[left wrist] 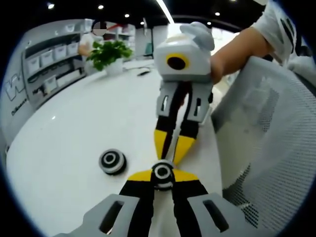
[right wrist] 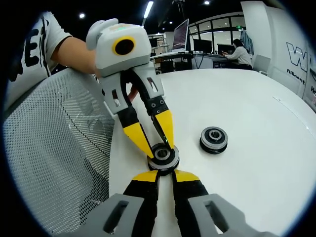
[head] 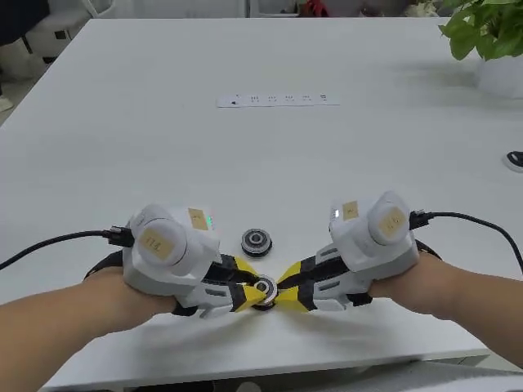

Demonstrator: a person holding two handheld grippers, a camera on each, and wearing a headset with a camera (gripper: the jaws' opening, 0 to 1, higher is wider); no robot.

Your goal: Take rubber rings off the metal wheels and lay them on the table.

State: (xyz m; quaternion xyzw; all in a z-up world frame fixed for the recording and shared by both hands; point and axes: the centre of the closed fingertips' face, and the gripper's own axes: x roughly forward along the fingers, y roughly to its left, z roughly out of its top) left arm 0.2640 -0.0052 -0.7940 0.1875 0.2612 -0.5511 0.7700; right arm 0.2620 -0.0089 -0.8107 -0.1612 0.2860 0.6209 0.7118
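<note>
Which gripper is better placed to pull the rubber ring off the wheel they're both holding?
Right, probably: the right gripper pinches narrowly at the rim of the wheel, while the left gripper straddles the wheel and steadies it.

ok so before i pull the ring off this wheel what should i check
1. The left hand-held gripper is shut on the held wheel: ok.
2. The right hand-held gripper is shut on the same wheel: ok.
3. A jaw has caught the rubber ring itself, not just metal: cannot tell.
4. There is bare table ahead to lay the ring on: ok.
5. The second wheel lies apart from both grippers: ok, but it is close, so pull away from it.
6. Margin from the table's near edge: not ok. The wheel is held close to it, so a dropped ring might fall off.
</note>
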